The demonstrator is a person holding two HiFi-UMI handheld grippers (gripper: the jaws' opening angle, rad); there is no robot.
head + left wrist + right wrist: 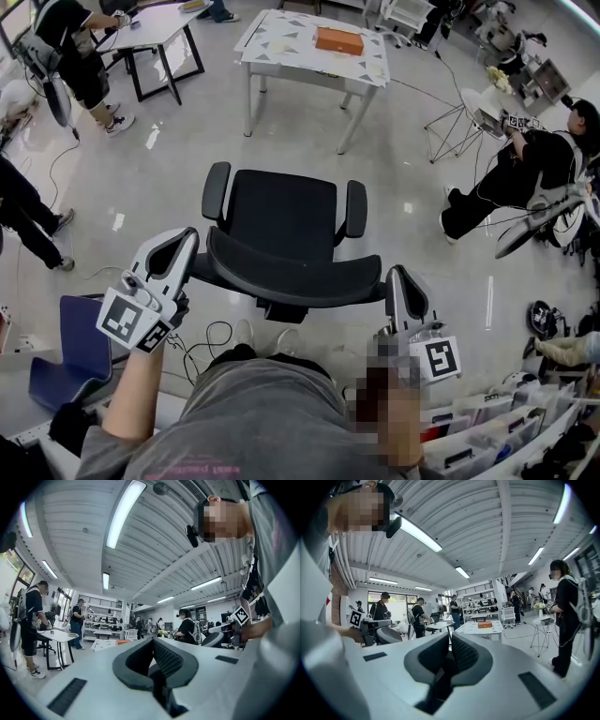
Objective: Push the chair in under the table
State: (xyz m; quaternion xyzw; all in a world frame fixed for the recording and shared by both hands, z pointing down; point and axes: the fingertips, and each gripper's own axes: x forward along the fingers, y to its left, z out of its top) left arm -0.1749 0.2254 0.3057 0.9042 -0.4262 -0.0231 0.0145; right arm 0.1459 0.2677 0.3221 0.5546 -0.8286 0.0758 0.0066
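Chair (281,234), black, stands mid-floor with its backrest nearest me and its seat facing the far white tabletop (281,42), well apart from it. An orange box (338,40) lies on that tabletop (any print on it is too small for me to read). My left gripper (185,242) is at the backrest's left end and my right gripper (405,279) at its right end. Both pairs of fingers are pressed together, holding nothing. Each cube carries a square black-and-white marker.
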